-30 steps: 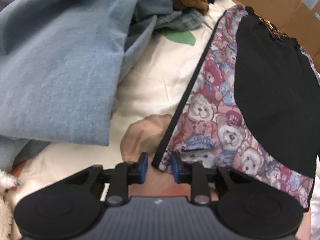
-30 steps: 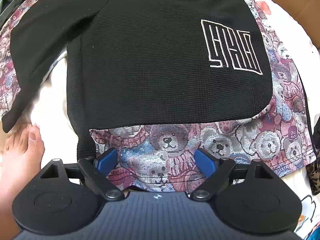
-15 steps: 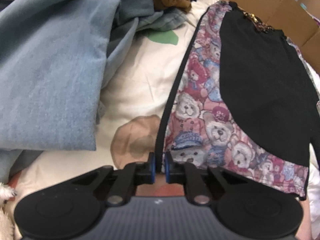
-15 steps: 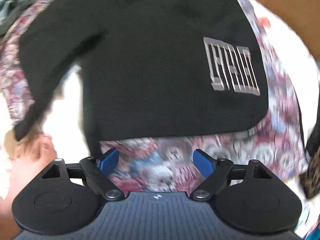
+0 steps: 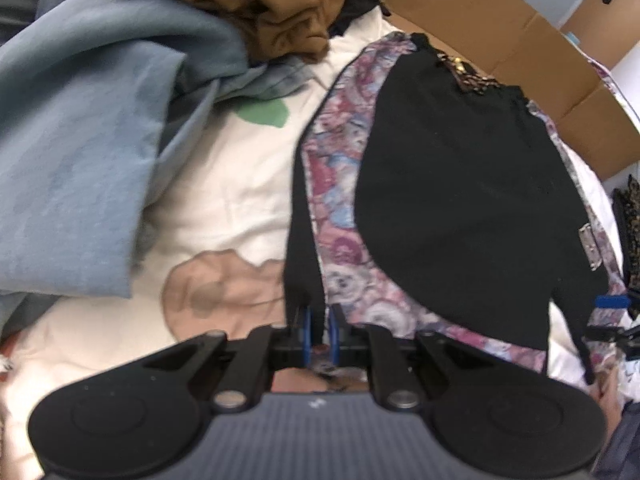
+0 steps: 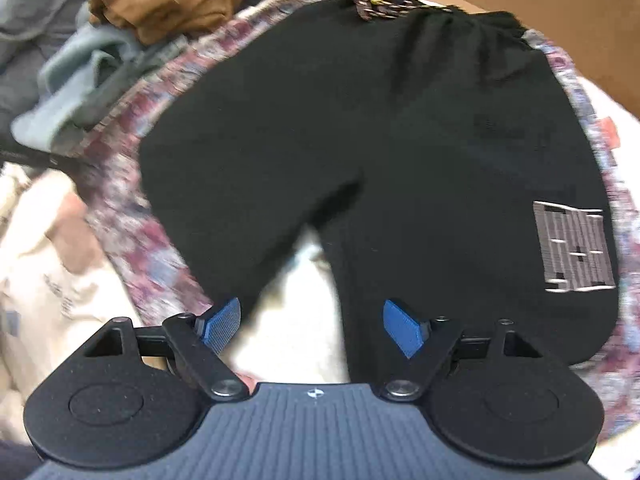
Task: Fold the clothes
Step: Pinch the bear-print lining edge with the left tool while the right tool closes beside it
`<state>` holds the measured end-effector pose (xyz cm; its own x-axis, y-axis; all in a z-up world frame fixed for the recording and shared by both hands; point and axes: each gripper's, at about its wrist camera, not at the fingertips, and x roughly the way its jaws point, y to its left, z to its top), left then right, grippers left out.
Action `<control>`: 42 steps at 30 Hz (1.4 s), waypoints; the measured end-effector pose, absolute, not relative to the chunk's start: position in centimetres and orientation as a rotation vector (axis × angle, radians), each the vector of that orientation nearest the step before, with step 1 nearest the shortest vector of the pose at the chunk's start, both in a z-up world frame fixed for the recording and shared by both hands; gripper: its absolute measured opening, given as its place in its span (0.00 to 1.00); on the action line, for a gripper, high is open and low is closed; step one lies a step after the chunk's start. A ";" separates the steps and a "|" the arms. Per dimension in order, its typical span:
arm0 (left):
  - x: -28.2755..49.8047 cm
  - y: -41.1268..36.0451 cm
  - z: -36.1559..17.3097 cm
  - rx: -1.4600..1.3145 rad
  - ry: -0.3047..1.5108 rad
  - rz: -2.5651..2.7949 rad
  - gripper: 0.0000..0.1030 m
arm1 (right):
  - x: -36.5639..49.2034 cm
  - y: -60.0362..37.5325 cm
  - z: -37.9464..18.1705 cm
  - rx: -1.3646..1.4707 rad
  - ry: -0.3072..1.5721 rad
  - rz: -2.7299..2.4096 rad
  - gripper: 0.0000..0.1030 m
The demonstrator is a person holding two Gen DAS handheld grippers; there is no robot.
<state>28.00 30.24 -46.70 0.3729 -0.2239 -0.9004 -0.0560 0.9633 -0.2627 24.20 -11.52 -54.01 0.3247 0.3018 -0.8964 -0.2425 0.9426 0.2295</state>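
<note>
Your left gripper (image 5: 319,330) has just been closing and now pinches the black-trimmed edge of the teddy-bear print garment (image 5: 340,216), its blue pads pressed together on the woven fabric, which rises in a narrow dark strip from the pinch. The black knit sweater (image 6: 360,140) lies on top of that patterned piece, matte and ribbed, with a blocky embroidered white logo (image 6: 574,246) near its lower right. Both rest on a soft cream quilt (image 5: 224,184) printed with tan and green patches. Your right gripper (image 6: 312,324) has just been narrowing slightly but is spread wide, with nothing between its pads; it hangs over the sweater's hem and, as far as the blur allows, is not touching it. A slate-blue garment (image 5: 80,152) and a crumpled brown one (image 5: 260,4) are heaped to the left, cardboard (image 5: 500,20) behind.
</note>
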 end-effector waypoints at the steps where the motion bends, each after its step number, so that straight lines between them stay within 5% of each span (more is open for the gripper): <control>1: 28.2 29.9 -46.7 -0.277 1.192 -0.117 0.09 | 24.2 -10.9 -54.0 0.073 1.179 0.383 0.81; 21: 30.3 26.6 -46.2 -0.474 1.218 -0.209 0.09 | 29.1 1.8 -54.4 0.309 1.060 0.614 0.70; 31: 30.5 25.3 -45.9 -0.548 1.235 -0.234 0.09 | 29.0 4.4 -54.2 0.282 1.046 0.632 0.56; 42: 30.8 23.4 -45.4 -0.623 1.210 -0.264 0.10 | 29.0 5.2 -53.9 0.239 0.992 0.595 0.10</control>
<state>30.81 23.39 -45.40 0.3483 -0.5073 -0.7882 -0.1328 0.8057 -0.5772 28.99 5.17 -53.95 0.4051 0.5709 -0.7141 -0.3603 0.8176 0.4492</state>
